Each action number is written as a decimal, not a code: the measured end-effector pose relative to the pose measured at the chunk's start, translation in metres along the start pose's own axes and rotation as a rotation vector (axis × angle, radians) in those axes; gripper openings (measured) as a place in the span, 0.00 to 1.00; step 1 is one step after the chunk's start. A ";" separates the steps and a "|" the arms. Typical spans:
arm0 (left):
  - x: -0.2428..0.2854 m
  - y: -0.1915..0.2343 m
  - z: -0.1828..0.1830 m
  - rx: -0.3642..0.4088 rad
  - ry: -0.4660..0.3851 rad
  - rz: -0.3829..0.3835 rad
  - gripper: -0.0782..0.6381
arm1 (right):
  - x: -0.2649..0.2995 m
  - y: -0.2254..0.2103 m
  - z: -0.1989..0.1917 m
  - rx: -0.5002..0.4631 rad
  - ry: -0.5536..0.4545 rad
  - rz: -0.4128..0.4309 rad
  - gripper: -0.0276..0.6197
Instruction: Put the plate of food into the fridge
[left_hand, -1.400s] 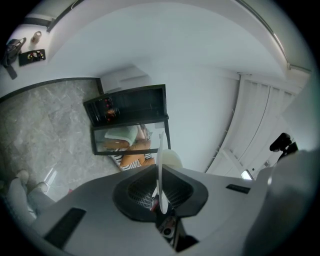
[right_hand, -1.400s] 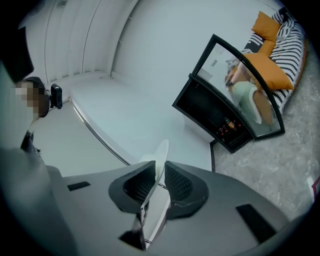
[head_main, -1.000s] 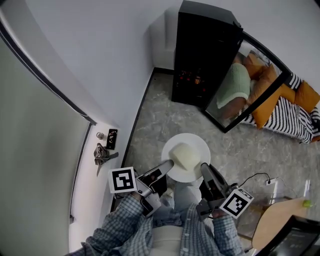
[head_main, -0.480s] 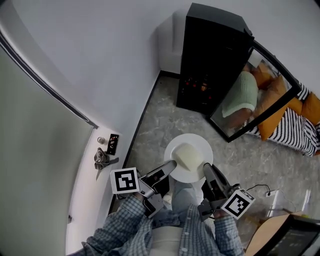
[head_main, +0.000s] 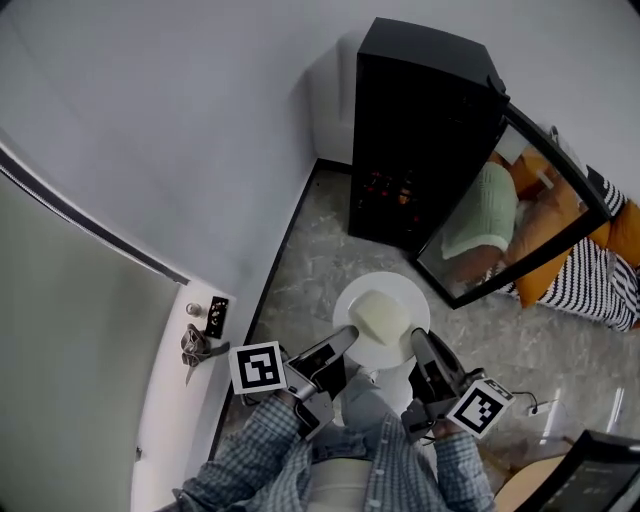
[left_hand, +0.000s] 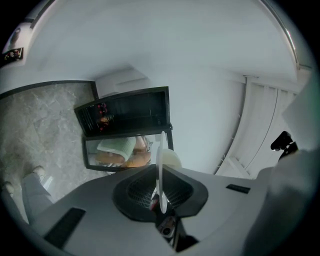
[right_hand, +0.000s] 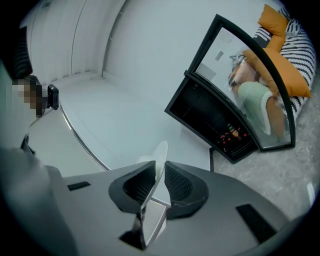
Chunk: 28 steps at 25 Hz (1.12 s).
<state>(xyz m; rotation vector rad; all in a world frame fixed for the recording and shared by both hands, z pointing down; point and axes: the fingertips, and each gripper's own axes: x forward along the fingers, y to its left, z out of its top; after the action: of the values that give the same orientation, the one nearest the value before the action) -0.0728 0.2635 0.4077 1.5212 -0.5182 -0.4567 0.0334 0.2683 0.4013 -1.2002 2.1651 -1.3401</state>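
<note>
**A:** Entry one, the grippers: what are they doing?

**B:** The left gripper (left_hand: 160, 189) is clamping the plate (head_main: 401, 291), whose thin rim is standing edge-on between its dark ribbed pads. The right gripper (right_hand: 156, 181) is pinching the opposite rim, with both pads pressing on it. The plate is hanging level between the two.

**A:** Entry two, the load?

**B:** A pale block of food (head_main: 378, 317) is sitting in the middle of the white plate.

**A:** And where is it lying against the fridge (head_main: 420, 120)?

**B:** It is hovering outside the fridge, near its open front and above the grey marbled floor (head_main: 310, 250). The fridge is standing black and upright against the white wall. A few small items are showing on a shelf low inside it, too small to name.

**A:** The door?

**B:** The glass door (head_main: 520, 205) is swinging wide from the fridge's right side. It is reflecting orange cushions.

**A:** Anything nearer than the fridge?

**B:** Checked sleeves (head_main: 262, 452) are reaching toward it behind both grippers.
</note>
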 end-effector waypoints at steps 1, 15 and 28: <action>0.007 -0.001 0.004 0.003 -0.004 0.006 0.14 | 0.004 -0.003 0.008 0.001 0.004 0.005 0.14; 0.087 -0.009 0.049 0.034 -0.061 0.005 0.14 | 0.048 -0.031 0.092 -0.006 0.019 0.064 0.14; 0.128 -0.005 0.084 0.027 -0.024 0.007 0.14 | 0.081 -0.053 0.125 -0.005 0.003 0.040 0.14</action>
<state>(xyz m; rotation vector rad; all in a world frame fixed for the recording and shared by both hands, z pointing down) -0.0175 0.1209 0.4060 1.5403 -0.5501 -0.4643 0.0912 0.1213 0.3950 -1.1515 2.1837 -1.3219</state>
